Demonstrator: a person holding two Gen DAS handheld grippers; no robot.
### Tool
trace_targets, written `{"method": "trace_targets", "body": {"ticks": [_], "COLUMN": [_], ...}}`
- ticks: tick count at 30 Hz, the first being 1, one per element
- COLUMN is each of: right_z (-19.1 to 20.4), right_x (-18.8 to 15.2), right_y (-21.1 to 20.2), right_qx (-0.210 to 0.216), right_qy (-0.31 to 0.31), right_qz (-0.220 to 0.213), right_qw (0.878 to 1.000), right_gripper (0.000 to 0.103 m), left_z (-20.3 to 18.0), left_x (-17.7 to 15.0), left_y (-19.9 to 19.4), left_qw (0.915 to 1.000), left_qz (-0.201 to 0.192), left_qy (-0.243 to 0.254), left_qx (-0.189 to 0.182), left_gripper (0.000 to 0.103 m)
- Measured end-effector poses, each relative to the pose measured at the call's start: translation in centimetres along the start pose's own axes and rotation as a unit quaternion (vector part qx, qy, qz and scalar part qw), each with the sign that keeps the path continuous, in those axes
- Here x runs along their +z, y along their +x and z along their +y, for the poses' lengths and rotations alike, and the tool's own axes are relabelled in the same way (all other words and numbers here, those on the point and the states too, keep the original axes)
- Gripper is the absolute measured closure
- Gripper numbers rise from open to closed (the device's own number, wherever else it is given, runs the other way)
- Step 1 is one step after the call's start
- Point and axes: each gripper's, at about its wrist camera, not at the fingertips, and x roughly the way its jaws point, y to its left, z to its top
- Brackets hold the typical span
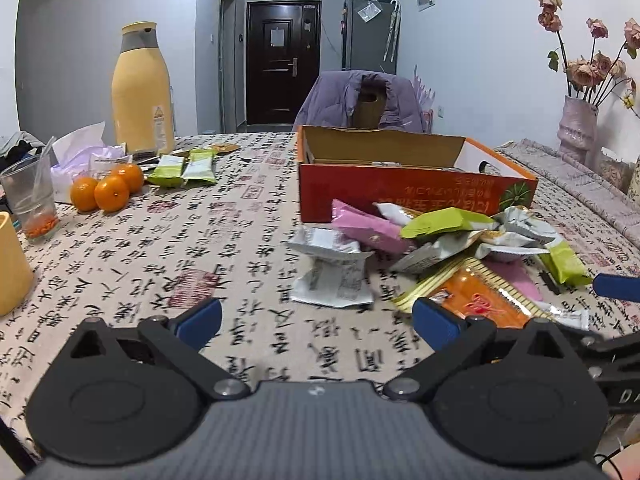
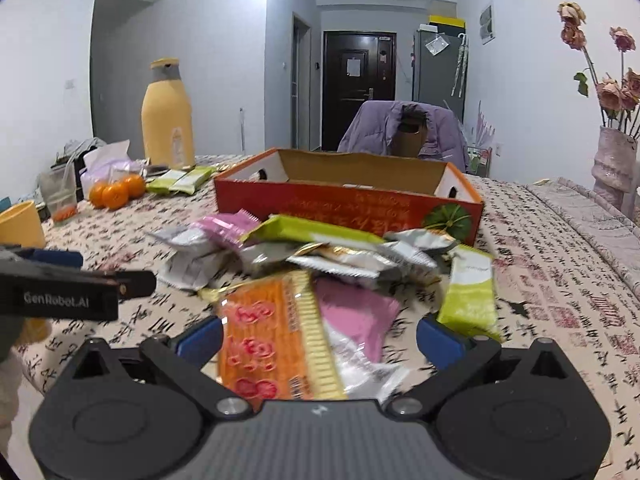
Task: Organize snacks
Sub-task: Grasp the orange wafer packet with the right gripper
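Note:
A heap of snack packets (image 1: 436, 240) in pink, green, silver and orange lies on the tablecloth in front of an open orange cardboard box (image 1: 400, 184). My left gripper (image 1: 316, 324) is open above bare cloth, left of the heap. My right gripper (image 2: 320, 334) is open too, low over the near end of the heap (image 2: 320, 252); a flat orange packet (image 2: 264, 344) and a pink-and-white packet (image 2: 356, 332) lie between its blue fingers, which stand apart from them. The box (image 2: 344, 200) sits just behind. Two more green packets (image 1: 184, 168) lie far left.
At the left stand a tall yellow bottle (image 1: 142, 92), three oranges (image 1: 106, 188), a plastic cup (image 1: 32, 200) and a yellow mug (image 1: 10, 268). A vase of dried flowers (image 1: 578, 128) is at the right. A chair with a purple jacket (image 1: 360, 100) stands behind the table.

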Motion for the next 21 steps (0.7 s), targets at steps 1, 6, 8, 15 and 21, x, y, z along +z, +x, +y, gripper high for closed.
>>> {"method": "trace_targets", "body": {"ticks": [1,6,8,15,21], "right_z": [0.5,2.3,2.8,3.2,3.4], "right_x": [-0.1,-0.5,-0.5,-1.2,-1.3], "right_y": [0.2,1.1,1.8,3.8,3.4], "right_qx": [0.000,-0.003,-0.007,-0.004,-0.007], "right_qy": [-0.003,-0.023,-0.032,-0.043,-0.049], "right_qz": [0.001,0.007,0.014,0.038,0.030], "right_qw": [1.000,1.000,0.999,0.998,0.998], "right_gripper": [0.001,0.003,0.006,0.024,0.041], "left_z": [0.3,1.4,1.7,2.5,2.9], "left_x": [0.0,-0.1,-0.3,-0.8,-1.1], "left_y": [-0.1,-0.6,-0.7,-0.5,-0.3], "left_qw": [1.0000,1.0000,0.9999,0.9997,0.9995], "left_qz": [0.000,-0.004,-0.003,0.004,0.009], "left_qy": [0.000,-0.001,-0.002,-0.014,-0.023], "left_qx": [0.000,-0.004,-0.010,-0.021,-0.022], "left_gripper": [0.000,0.000,0.000,0.000,0.000]}}
